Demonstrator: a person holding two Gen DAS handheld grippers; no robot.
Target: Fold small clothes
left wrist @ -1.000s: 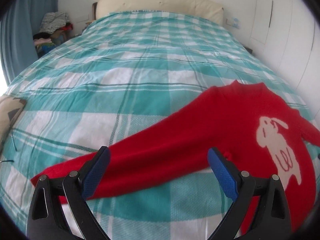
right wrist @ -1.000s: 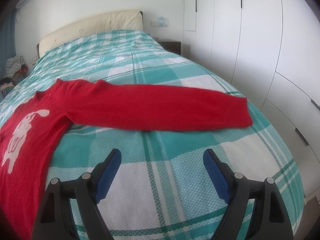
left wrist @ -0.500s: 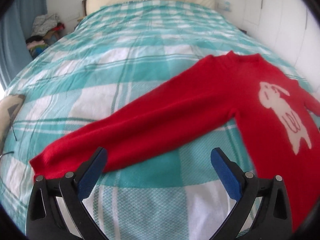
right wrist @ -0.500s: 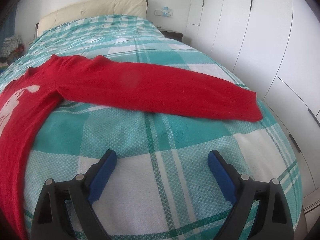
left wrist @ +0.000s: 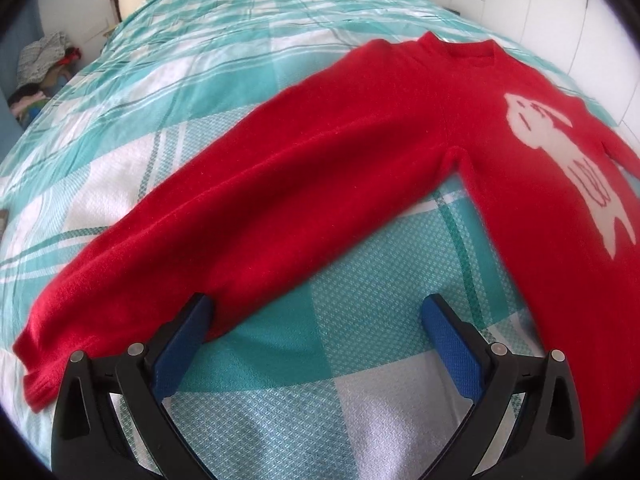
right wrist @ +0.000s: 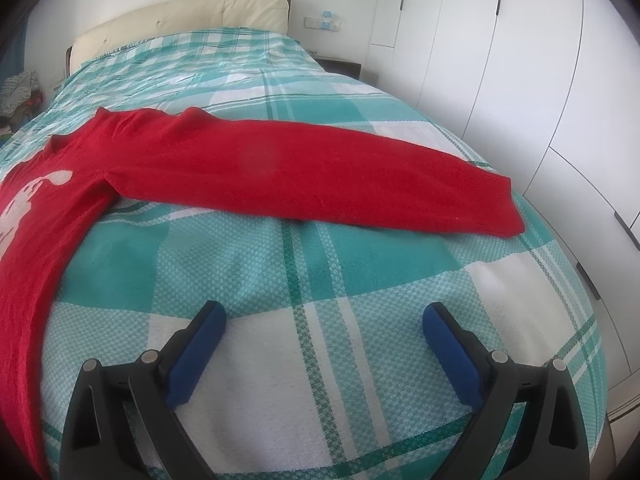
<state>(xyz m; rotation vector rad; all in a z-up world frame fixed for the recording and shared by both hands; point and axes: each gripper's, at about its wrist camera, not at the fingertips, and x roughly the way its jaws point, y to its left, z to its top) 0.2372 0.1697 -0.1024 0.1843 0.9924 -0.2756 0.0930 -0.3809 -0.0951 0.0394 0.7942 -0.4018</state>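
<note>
Flat fuzzy red sweater (left wrist: 320, 184), waffle-weave plaid bedspread (right wrist: 360, 280).

Sweater (left wrist: 304, 184): red knit cloth, matt, slightly fuzzy. Bedspread (right wrist: 360, 280): woven checked cloth, textured waffle surface. Wardrobe doors (right wrist: 520, 80): smooth, white, faint sheen.

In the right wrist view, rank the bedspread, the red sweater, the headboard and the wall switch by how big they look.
1. Bedspread
2. Red sweater
3. Headboard
4. Wall switch
The headboard is farthest, so it looks smaller than it is.
</note>
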